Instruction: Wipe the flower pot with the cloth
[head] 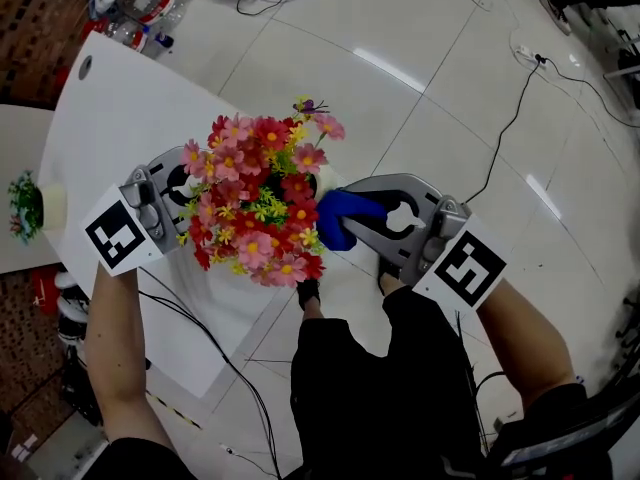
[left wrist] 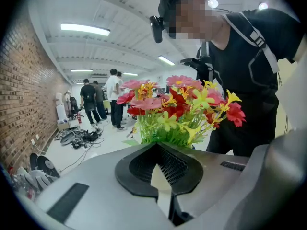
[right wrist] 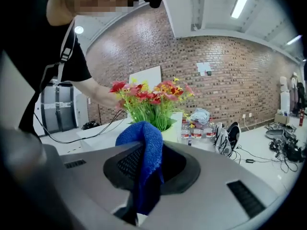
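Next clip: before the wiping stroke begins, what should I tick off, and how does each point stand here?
1. Cloth clamped in the right tool: ok.
2. Left tool shut on the flower pot wall, steadying it: ok.
3. Cloth touching the pot: cannot tell; the flowers hide the contact in the head view.
4. Pot resting on the table: cannot tell.
5. Free cloth ahead of the right tool for wiping: ok.

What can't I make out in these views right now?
- Right gripper view: the cloth covers the left side of the flower pot and any contact between them.
- Head view: the flowers hide nearly all of the pot, and contact too.
- Left gripper view: only a pale sliver of pot shows between the jaws; the left gripper hides the rest.
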Action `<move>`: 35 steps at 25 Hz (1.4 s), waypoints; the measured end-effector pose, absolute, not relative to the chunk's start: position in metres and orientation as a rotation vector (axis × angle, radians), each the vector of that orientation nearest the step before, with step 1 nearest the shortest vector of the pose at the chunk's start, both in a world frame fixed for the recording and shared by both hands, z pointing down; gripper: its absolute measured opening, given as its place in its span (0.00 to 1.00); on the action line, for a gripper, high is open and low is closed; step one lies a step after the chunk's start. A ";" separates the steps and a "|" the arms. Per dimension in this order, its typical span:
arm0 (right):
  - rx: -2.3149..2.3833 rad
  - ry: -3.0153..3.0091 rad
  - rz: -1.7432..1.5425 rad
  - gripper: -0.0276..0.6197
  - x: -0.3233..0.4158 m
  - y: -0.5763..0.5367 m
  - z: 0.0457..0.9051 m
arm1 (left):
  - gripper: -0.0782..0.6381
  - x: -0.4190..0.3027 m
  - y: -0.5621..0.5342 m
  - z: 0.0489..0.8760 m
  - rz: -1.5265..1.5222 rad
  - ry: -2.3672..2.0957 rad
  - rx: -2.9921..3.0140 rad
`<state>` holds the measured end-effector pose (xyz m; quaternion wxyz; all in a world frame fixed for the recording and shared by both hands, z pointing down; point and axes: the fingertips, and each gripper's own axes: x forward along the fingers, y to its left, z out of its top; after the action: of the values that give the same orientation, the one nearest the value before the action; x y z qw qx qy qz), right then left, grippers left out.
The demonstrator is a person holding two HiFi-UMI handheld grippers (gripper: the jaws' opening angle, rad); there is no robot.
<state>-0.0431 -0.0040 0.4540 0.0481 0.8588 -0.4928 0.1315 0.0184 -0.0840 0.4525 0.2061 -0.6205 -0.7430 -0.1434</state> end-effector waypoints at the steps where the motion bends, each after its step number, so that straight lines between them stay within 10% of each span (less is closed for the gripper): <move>1: 2.659 -1.495 0.426 0.13 -0.040 0.000 0.455 | 0.11 0.018 -0.084 0.453 -0.398 -2.067 -1.731; 35: 2.885 -1.322 0.551 0.13 0.063 0.099 0.376 | 0.11 0.027 -0.135 0.364 -0.252 -1.554 -2.599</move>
<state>0.0627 0.0988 0.3756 -0.0396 0.8950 -0.4101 0.1711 0.0271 -0.1353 0.3638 0.0514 -0.8542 -0.5107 -0.0828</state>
